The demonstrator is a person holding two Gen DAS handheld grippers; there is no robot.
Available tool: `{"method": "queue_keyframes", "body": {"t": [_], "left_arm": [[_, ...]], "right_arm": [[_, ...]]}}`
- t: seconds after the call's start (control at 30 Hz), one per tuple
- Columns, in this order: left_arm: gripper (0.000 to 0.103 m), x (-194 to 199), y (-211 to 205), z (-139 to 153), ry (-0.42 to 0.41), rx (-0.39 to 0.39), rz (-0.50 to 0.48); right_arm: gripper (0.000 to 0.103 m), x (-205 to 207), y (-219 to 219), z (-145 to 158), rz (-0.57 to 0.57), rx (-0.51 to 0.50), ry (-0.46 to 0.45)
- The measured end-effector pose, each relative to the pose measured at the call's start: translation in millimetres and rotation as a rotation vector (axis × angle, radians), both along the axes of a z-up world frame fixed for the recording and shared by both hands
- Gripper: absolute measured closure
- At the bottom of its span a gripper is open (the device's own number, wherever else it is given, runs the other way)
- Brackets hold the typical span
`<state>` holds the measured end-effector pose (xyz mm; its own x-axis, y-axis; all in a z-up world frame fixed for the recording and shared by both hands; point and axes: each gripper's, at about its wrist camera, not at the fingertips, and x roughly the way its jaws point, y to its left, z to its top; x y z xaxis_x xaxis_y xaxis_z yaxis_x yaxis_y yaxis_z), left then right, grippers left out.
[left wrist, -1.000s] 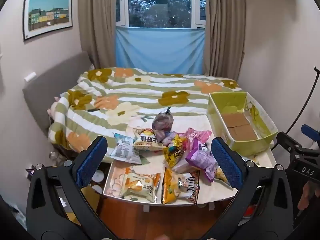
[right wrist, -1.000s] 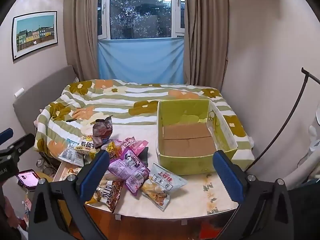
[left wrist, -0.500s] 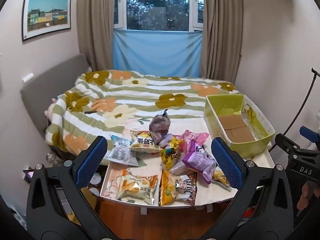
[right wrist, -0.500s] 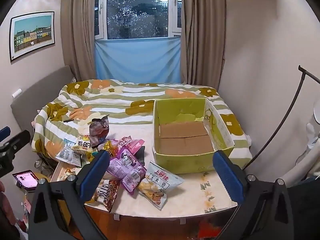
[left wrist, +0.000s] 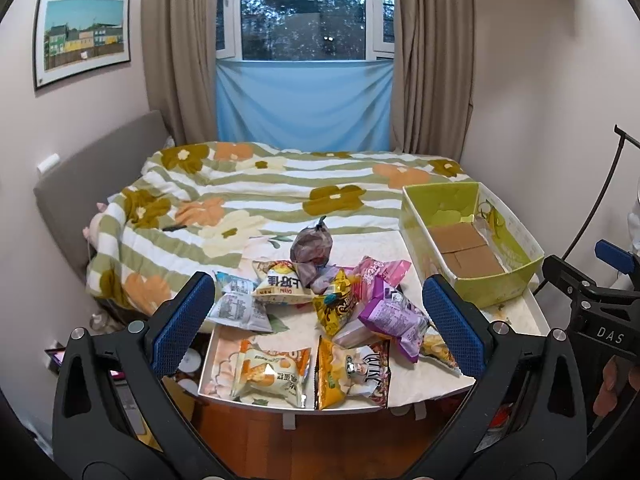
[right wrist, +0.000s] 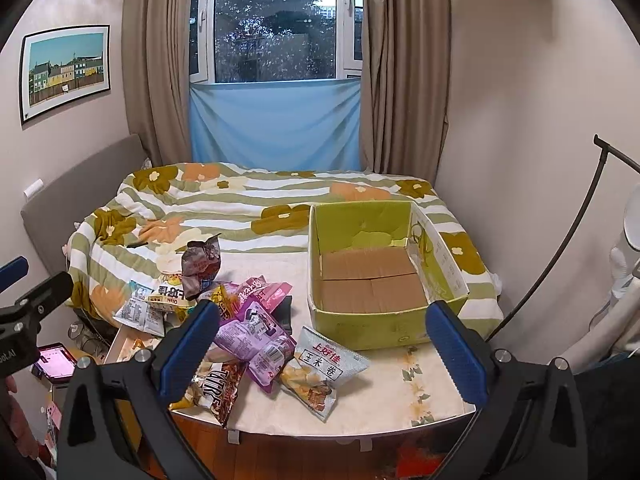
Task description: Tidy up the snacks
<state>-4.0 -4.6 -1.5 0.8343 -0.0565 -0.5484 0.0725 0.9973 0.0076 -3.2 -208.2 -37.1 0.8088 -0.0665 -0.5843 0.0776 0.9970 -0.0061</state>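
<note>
A pile of snack bags (left wrist: 332, 304) lies on a white floral table (left wrist: 516, 312), also in the right wrist view (right wrist: 248, 328). It includes a purple bag (left wrist: 394, 316), a dark upright bag (left wrist: 312, 246) and a blue-white bag (right wrist: 320, 364). An empty green cardboard box (left wrist: 472, 236) stands at the table's right, also in the right wrist view (right wrist: 380, 268). My left gripper (left wrist: 320, 320) is open and empty, held back above the table's near edge. My right gripper (right wrist: 320, 344) is open and empty, in front of the box.
A bed with a flowered striped quilt (left wrist: 280, 188) lies behind the table. Window and curtains are at the back. A black stand (right wrist: 560, 240) leans at the right wall. A lit phone (right wrist: 54, 362) sits low at the left. Wooden floor (left wrist: 300, 448) shows below the table.
Both grippers have drawn back and risen a little; the table and snacks look slightly smaller and lower. Nothing on the table has moved.
</note>
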Motion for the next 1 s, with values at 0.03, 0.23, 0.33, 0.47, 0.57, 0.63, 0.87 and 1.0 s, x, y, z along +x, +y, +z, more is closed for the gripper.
{"method": "queue_keyframes", "body": {"t": [0.03,0.23,0.33,0.47,0.57,0.63,0.87,1.0], "left_arm": [[0.001,0.0,0.0,0.0,0.0,-0.001,0.0],[0.001,-0.8,-0.6,-0.7,0.001,-0.003,-0.005],[0.001,-2.3,1.0,0.4,0.0,-0.005,-0.011],[0.001,-1.8,2.0,0.5,0.001,-0.007,-0.011],[0.001,-1.4,2.4,0.4,0.002,-0.006,-0.012],[0.001,-1.7,2.7,0.3,0.0,-0.008,-0.011],[0.001,-0.3,2.7,1.0,0.002,-0.011,-0.013],[0.001,0.2,2.8,1.2,0.001,-0.007,-0.012]], "right_arm": [[0.0,-0.4,0.5,-0.1,-0.001,0.0,-0.001],[0.0,-1.3,3.3,3.5,-0.001,0.0,-0.005],[0.0,-2.0,4.9,3.8,-0.003,0.001,-0.007],[0.0,-1.9,4.3,4.3,-0.002,0.002,-0.006],[0.0,-2.2,5.0,4.2,-0.002,-0.002,-0.006],[0.0,-2.2,4.4,3.7,-0.002,0.0,-0.008],[0.0,-3.8,5.8,4.8,-0.004,0.001,-0.012],[0.0,-3.5,6.1,4.2,-0.003,0.003,-0.011]]}}
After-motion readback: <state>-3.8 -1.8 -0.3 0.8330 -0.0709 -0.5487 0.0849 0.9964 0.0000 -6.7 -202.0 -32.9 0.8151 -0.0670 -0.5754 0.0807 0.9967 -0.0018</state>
